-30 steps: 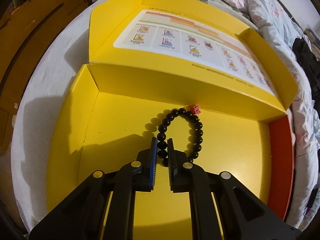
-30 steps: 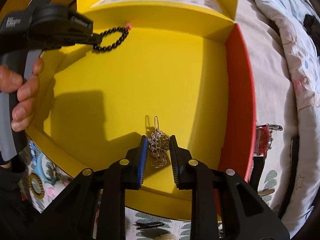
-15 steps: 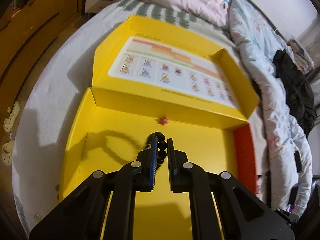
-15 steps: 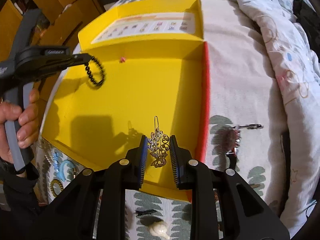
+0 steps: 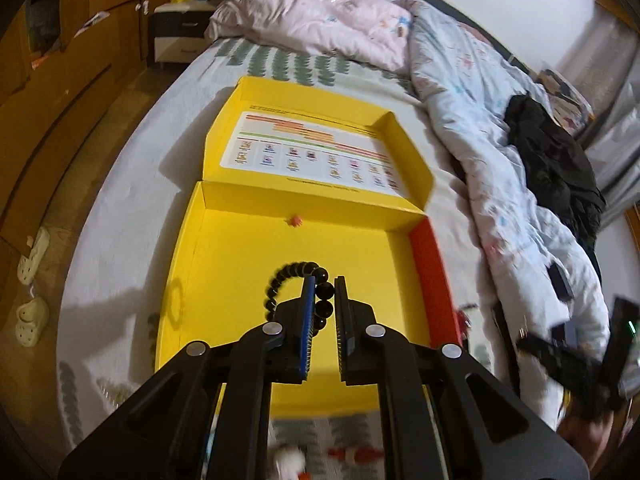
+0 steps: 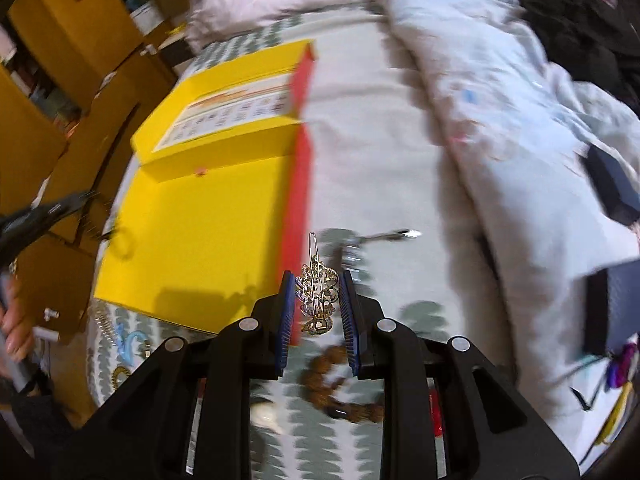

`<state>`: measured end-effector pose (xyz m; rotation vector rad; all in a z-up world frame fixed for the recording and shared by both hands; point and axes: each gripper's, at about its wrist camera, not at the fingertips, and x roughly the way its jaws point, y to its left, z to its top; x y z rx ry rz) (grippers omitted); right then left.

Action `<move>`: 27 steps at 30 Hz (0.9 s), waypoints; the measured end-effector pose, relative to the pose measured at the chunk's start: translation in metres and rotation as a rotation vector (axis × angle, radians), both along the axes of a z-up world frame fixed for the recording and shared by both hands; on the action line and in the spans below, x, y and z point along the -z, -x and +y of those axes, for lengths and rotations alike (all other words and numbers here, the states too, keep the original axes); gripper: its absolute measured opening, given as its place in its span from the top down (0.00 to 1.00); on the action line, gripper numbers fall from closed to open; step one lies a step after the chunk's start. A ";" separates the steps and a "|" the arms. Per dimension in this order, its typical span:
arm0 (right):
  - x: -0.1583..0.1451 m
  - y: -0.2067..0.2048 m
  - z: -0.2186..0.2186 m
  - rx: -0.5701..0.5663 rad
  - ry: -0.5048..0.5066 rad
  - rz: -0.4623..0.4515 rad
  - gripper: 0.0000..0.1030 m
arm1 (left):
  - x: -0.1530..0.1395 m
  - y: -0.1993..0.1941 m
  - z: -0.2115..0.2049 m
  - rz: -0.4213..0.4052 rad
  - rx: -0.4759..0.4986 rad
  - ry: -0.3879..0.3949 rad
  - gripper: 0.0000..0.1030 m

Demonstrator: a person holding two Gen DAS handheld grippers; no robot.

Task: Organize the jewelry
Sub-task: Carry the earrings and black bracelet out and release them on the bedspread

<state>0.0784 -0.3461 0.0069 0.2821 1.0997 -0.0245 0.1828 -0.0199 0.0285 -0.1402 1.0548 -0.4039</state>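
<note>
- Along the left of the left wrist view, bare white bedsheet (image 5: pixel 132 184) runs beside the open yellow cardboard box (image 5: pixel 240 264); its low left wall, far wall and red right wall (image 5: pixel 434 276) rim a floor bare but for a small pink bead (image 5: pixel 295 221) at the far wall.
- Centre frame, the left gripper (image 5: pixel 322 300) is clamped on the black round-bead bracelet (image 5: pixel 298 280), which loops out left above the box floor.
- Right wrist view: the right gripper (image 6: pixel 317 300) pinches the gold filigree hair clip (image 6: pixel 318 292) over the box's red edge, with open sheet at right.
- A second earlier both pieces hung low inside the box; now they are higher, the clip off toward the box's right edge.
</note>
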 end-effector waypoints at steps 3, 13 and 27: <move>0.009 0.009 -0.028 0.052 0.003 0.017 0.78 | -0.012 0.033 -0.003 -0.022 0.032 0.001 0.91; 0.050 0.018 -0.066 0.124 0.022 0.110 0.78 | 0.001 0.128 -0.014 -0.006 0.149 0.026 0.91; 0.091 0.000 -0.070 0.131 0.074 0.204 0.77 | 0.086 0.195 -0.025 0.155 0.265 -0.001 0.91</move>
